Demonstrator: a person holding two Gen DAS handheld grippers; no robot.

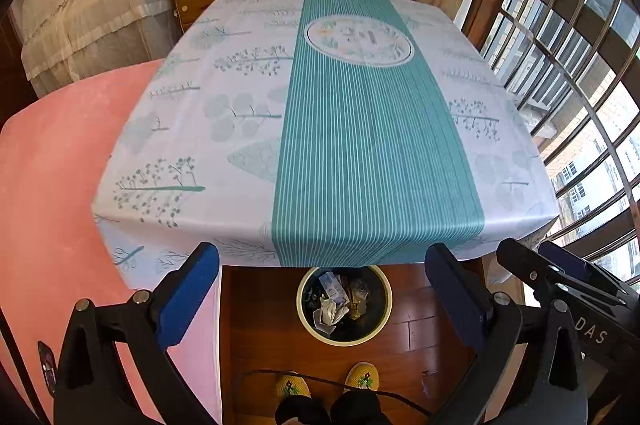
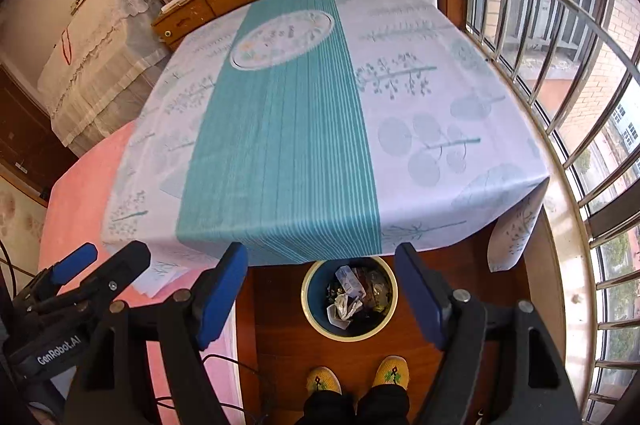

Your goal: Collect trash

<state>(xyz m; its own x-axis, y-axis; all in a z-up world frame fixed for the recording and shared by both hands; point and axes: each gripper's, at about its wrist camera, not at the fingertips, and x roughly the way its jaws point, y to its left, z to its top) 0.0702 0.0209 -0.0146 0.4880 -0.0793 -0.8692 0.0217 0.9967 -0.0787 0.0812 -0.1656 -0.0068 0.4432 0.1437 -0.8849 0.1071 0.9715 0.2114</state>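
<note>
Holding left gripper (image 1: 322,289) and right gripper (image 2: 322,285) open, empty, above bin (image 1: 308,321) of trash (image 1: 338,299) on floor at desk (image 1: 248,73) near edge.

- A round waste bin with a cream-coloured rim and a dark inside (image 1: 344,336) (image 2: 349,332) stands upright on the reddish-brown wooden floor (image 1: 416,333) (image 2: 280,321), its far edge tucked just under the hanging front edge of the tabletop's teal-striped and white leaf-print cloth (image 1: 376,161) (image 2: 280,153).
- The bin holds a loose heap of trash: crumpled white paper (image 1: 330,311) (image 2: 343,306) lies toward the near left side.
- A flat pale printed wrapper (image 1: 334,285) (image 2: 352,279) rests tilted near the far side.
- Darker brownish scraps (image 1: 360,299) (image 2: 376,295) fill the right half; what they are cannot be told.
</note>
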